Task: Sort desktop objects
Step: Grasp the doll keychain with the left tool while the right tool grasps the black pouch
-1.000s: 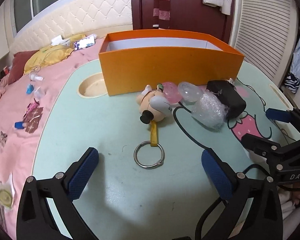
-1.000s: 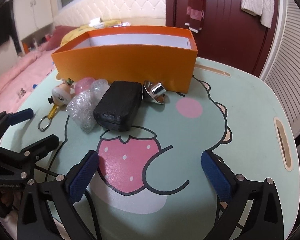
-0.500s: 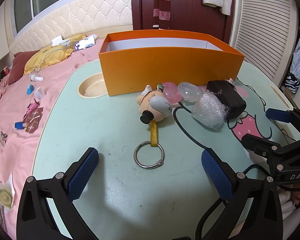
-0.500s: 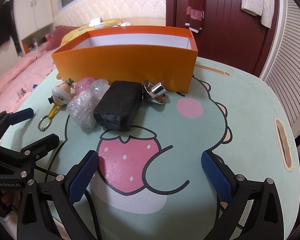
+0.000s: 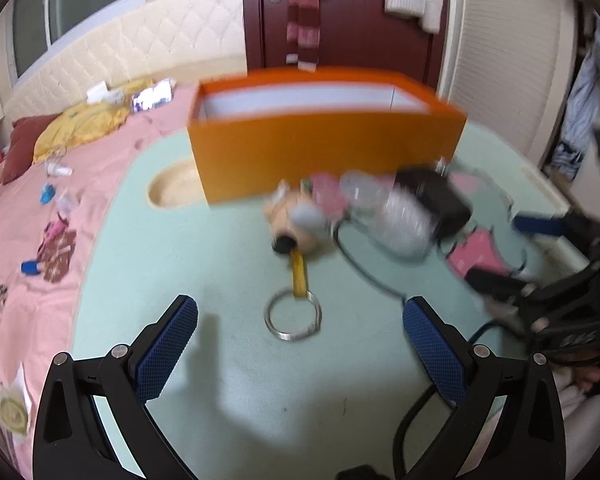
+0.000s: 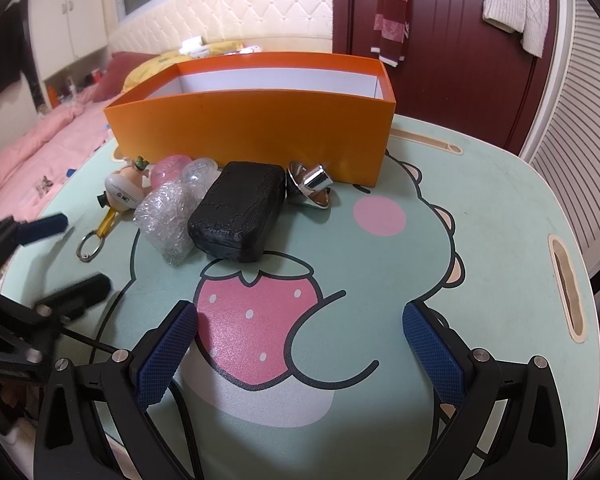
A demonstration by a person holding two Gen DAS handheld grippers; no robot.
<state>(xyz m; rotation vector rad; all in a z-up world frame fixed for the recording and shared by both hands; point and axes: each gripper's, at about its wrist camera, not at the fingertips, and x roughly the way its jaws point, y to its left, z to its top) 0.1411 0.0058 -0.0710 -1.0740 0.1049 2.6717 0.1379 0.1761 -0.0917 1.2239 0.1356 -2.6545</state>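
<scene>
The left gripper [image 5: 300, 340] is the one thing that has changed: its view, sharp half a second ago, is now smeared with motion, and the keyring [image 5: 293, 316] lies slightly closer between its fingers [image 5: 168, 344] than before. The right wrist view confirms this, showing the left gripper [image 6: 56, 252] blurred at the table's left edge. Its fingers are spread wide and hold nothing. The right gripper [image 6: 300, 344] has not shifted; its view is as sharp as before, its fingers [image 6: 432, 356] are likewise spread and empty, and it hovers over the strawberry print on the table [image 6: 480, 208].

None of the objects has moved. The toy figure [image 6: 122, 192] with its keyring [image 6: 90, 246], the pink ball [image 6: 170, 168], the clear ball [image 6: 199, 170], the bubble wrap [image 6: 166, 220], the black case [image 6: 238, 210] and the chrome cap [image 6: 312, 188] all lie in a row just in front of the orange box [image 6: 256, 128]. The box's visible interior looks empty.

The motion suggests that the sorting is only beginning, with the left gripper probably starting an approach toward the keyring and toy figure, the objects nearest to it.
</scene>
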